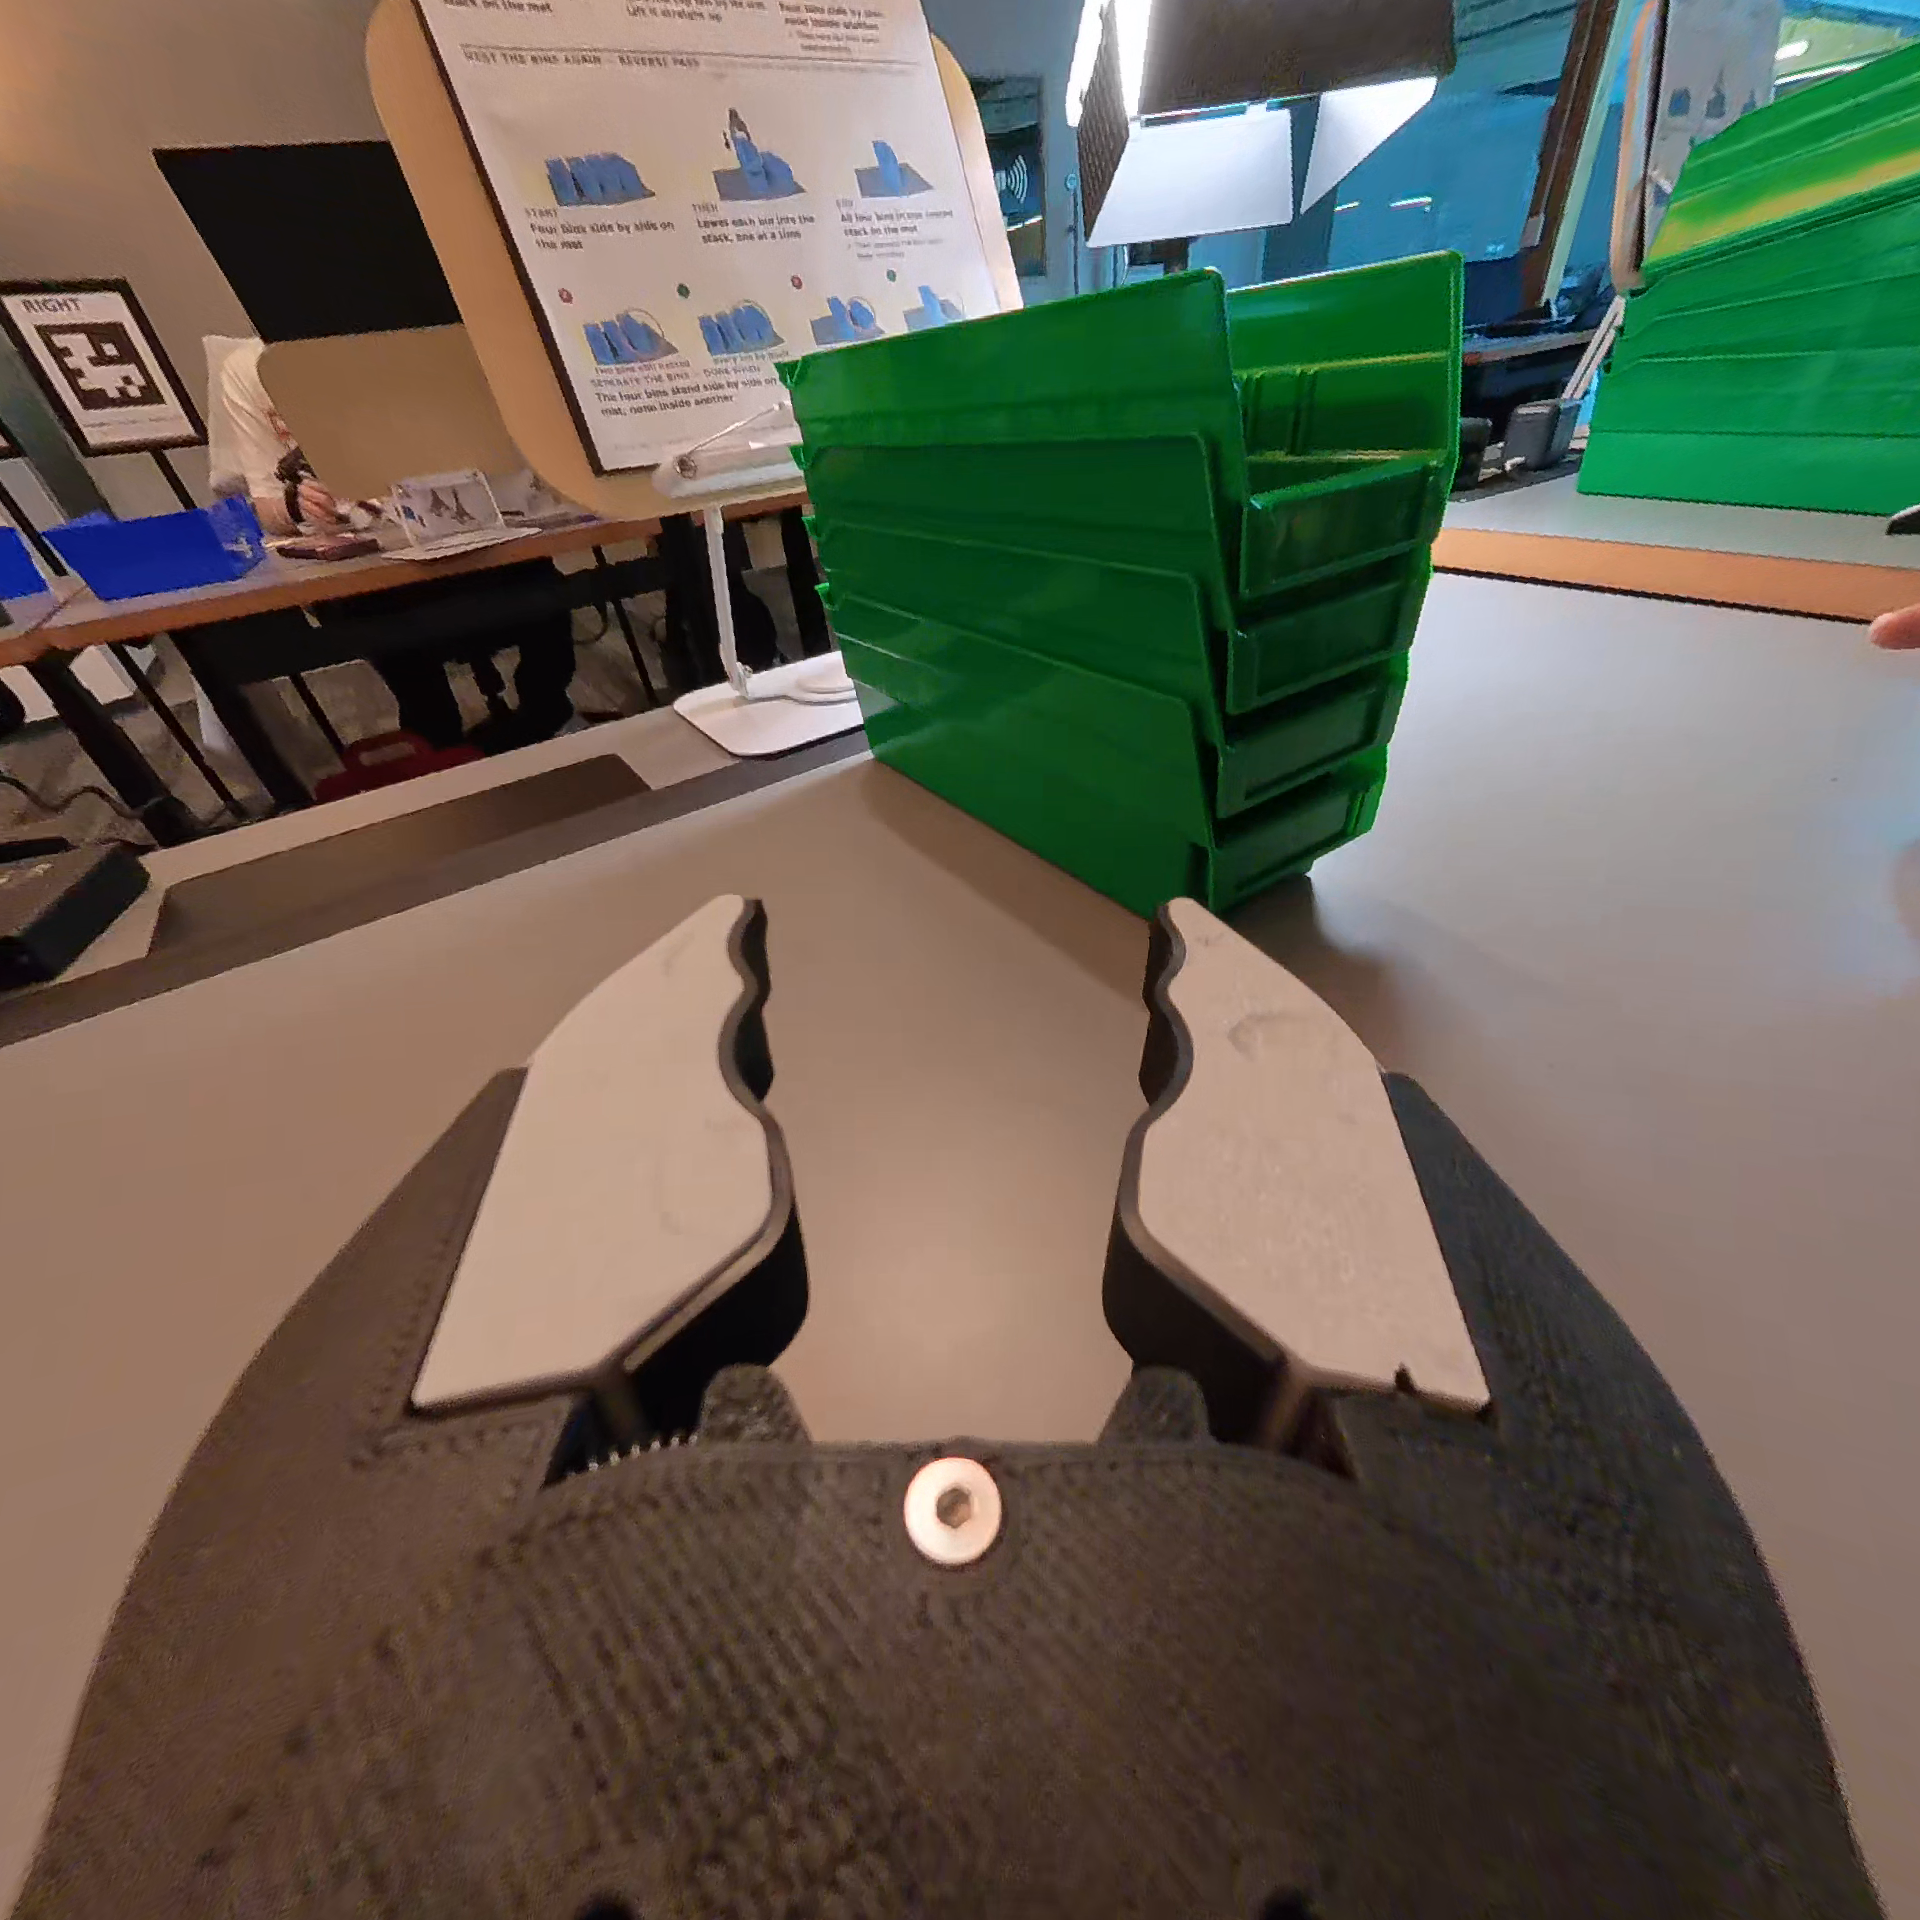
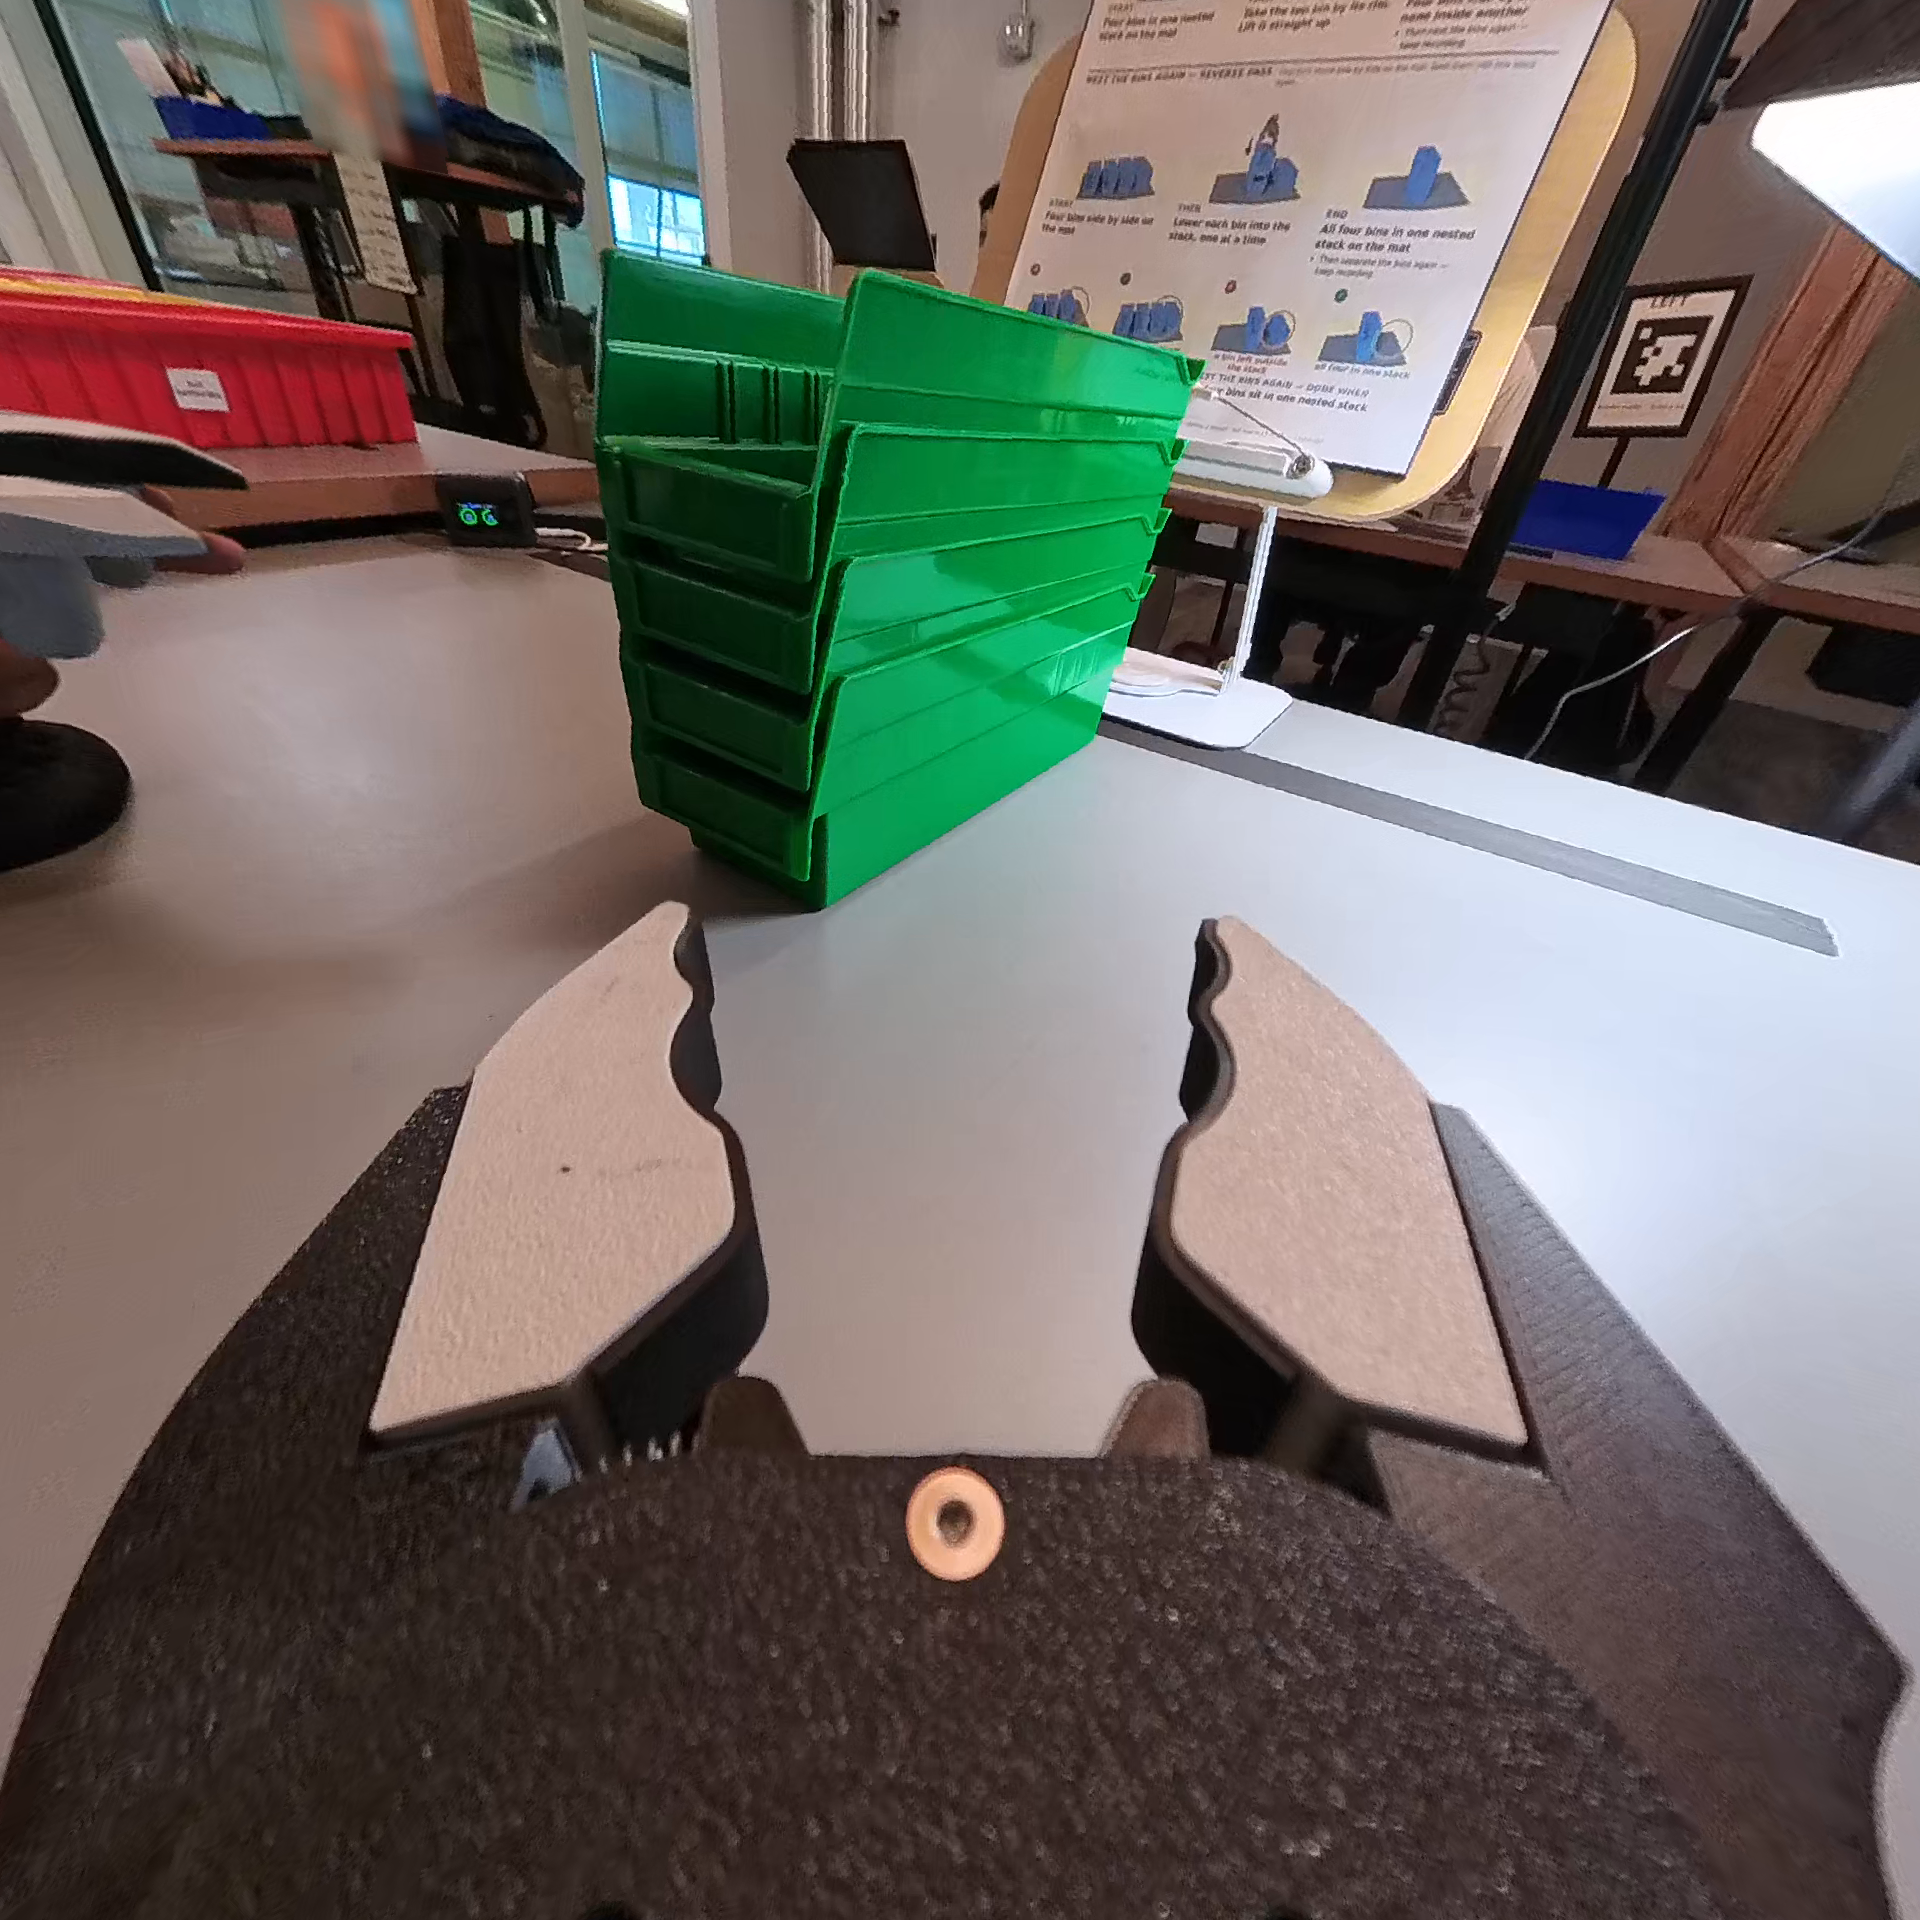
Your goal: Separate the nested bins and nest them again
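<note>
Four green bins [image 1: 1049, 665] sat nested ahead of both empty, spread-jawed tools, left gripper [image 1: 956, 935] and right gripper [image 2: 951, 935]; best lift the top bin [image 2: 997, 353] straight up by its rim.

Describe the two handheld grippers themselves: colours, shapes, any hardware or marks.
Both look alike. The left gripper has a rough, black, printed-looking body, rounded and wide, with one silver hex screw at its centre. Its two fingers are flat pale grey plates on black backing, with wavy inner edges narrowing to tips. The right gripper matches; its fingers carry faint dark scuffs. No cables or sleeves show.
</note>
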The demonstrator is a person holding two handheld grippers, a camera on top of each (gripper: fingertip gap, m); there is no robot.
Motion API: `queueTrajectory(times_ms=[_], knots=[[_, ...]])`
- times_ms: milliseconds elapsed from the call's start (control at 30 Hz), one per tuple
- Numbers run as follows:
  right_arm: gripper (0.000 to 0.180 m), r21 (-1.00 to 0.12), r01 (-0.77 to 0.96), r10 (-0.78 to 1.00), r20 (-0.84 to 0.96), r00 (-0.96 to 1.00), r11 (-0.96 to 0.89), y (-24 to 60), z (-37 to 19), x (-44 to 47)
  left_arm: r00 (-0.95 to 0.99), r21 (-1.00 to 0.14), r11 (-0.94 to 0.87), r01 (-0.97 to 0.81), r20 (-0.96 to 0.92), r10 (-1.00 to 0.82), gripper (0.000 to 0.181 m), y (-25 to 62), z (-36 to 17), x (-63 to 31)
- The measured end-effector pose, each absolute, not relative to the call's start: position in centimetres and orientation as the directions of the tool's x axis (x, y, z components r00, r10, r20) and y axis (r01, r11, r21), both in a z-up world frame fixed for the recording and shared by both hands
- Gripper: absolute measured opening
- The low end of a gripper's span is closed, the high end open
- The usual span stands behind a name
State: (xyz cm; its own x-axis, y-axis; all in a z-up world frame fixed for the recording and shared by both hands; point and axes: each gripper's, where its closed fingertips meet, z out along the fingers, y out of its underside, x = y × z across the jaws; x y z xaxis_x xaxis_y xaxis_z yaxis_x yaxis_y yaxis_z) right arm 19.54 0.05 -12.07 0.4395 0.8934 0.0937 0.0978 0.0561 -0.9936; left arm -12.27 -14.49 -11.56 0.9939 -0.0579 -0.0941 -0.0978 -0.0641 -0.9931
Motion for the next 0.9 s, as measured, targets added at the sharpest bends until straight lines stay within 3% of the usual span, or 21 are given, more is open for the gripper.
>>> queueTrajectory(times_ms=[467, 600, 900], knots=[[0.085, -0.989, 0.130, 0.923, 0.118, 0.366, 0.075, -1.7, -10.8, 16.9, 0.996, -0.990, -0.127, -0.063, -0.054, -0.074, 0.075, -14.2, -12.9, -12.1], [0.078, -0.968, 0.201, 0.934, 0.208, 0.290, 0.153, -2.6, -8.8, 13.5, 0.996, -0.990, -0.127, -0.063, -0.055, -0.065, 0.071, -14.3, -12.8, -12.1], [0.060, -0.762, 0.452, 0.855, 0.519, -0.005, 0.465, -3.8, -6.5, 4.0, 0.996, -0.986, -0.140, -0.090, -0.087, -0.032, 0.063, -14.5, -12.8, -12.7]])
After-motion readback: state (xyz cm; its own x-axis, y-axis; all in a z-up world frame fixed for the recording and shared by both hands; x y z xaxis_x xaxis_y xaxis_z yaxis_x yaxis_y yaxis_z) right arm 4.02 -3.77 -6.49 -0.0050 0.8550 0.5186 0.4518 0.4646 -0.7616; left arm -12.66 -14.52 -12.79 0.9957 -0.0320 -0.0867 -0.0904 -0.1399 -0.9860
